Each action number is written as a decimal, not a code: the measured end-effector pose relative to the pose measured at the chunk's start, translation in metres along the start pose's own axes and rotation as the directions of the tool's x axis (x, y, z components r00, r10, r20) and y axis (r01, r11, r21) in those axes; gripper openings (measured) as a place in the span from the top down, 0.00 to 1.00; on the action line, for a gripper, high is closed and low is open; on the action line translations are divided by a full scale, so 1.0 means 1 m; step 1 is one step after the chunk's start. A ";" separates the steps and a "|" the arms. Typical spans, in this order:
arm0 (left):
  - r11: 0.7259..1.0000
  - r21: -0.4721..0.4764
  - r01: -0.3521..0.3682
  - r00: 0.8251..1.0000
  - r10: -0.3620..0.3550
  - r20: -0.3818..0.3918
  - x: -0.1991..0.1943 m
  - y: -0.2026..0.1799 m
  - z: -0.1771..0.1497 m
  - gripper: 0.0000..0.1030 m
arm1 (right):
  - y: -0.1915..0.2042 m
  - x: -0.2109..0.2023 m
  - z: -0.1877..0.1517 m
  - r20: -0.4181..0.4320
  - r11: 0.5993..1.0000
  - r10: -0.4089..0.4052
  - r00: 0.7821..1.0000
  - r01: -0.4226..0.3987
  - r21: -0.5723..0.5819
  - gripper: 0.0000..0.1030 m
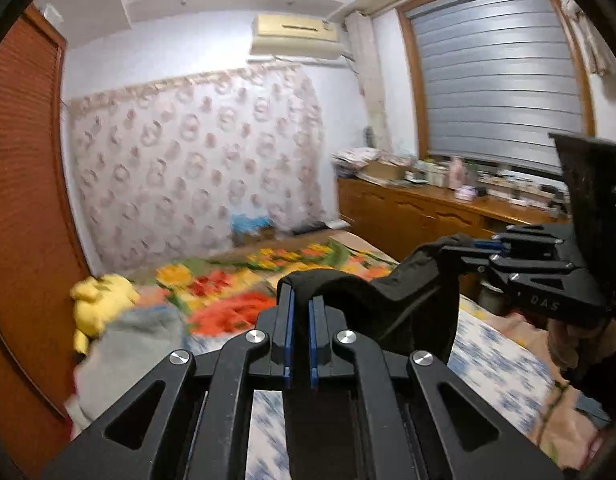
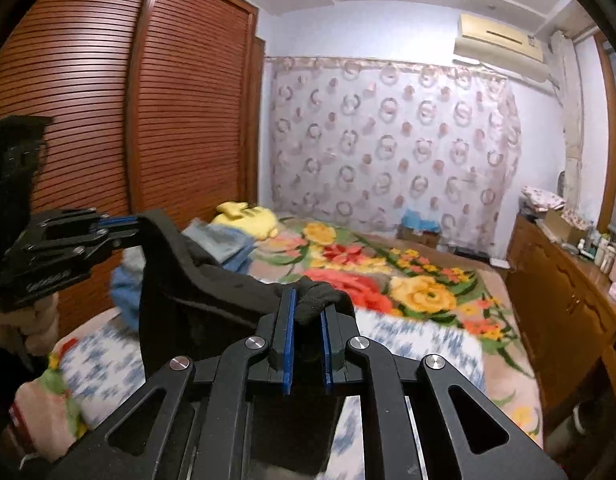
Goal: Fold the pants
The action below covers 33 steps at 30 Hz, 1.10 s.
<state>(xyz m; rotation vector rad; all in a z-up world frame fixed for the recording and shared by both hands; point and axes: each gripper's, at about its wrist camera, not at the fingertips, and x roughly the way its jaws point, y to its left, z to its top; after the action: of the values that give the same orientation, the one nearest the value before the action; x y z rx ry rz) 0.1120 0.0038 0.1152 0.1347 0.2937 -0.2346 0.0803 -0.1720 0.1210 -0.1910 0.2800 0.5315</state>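
Observation:
The black pants (image 1: 391, 304) hang in the air above the bed, stretched between both grippers. My left gripper (image 1: 301, 300) is shut on one end of the pants' edge. My right gripper (image 1: 467, 250) shows at the right of the left wrist view, shut on the other end. In the right wrist view the right gripper (image 2: 308, 304) pinches a black fold of the pants (image 2: 212, 296), and the left gripper (image 2: 136, 226) holds the cloth at the left. The pants drape down between them over the blue-and-white sheet.
The bed (image 2: 419, 344) carries a flowered blanket (image 2: 387, 280), a yellow plush toy (image 2: 248, 218) and a pile of grey and blue clothes (image 2: 220, 244). A wooden wardrobe (image 2: 108, 120) stands at the left, a wooden cabinet (image 2: 567, 300) with clutter at the right, a curtain behind.

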 end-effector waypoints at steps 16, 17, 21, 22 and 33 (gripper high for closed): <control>0.999 -0.024 0.032 0.969 -0.037 -0.245 0.010 -0.021 -0.136 0.94 | 0.024 0.048 -0.088 -0.262 0.997 0.068 0.963 -0.071 -0.002 0.90; 0.999 -0.032 0.032 0.964 -0.039 -0.261 0.010 -0.025 -0.143 0.94 | 0.030 0.048 -0.101 -0.284 0.996 0.083 0.955 -0.085 0.006 0.90; 0.996 -0.082 0.042 0.949 -0.066 -0.309 -0.001 -0.034 -0.173 0.94 | 0.036 0.047 -0.122 -0.327 0.992 0.127 0.936 -0.122 0.036 0.90; 0.995 -0.090 0.040 0.947 -0.067 -0.314 -0.003 -0.035 -0.176 0.94 | 0.038 0.046 -0.125 -0.332 0.991 0.135 0.934 -0.127 0.044 0.90; 0.997 -0.070 0.010 0.929 -0.035 -0.369 0.001 -0.045 -0.196 0.93 | 0.023 0.062 -0.157 -0.359 0.978 0.187 0.914 -0.139 0.154 0.90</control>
<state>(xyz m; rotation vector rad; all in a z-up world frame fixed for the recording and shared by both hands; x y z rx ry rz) 0.0492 -0.0077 -0.0751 0.1083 0.6800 -0.2210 0.0861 -0.1627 -0.0487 -0.1457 0.7045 0.6408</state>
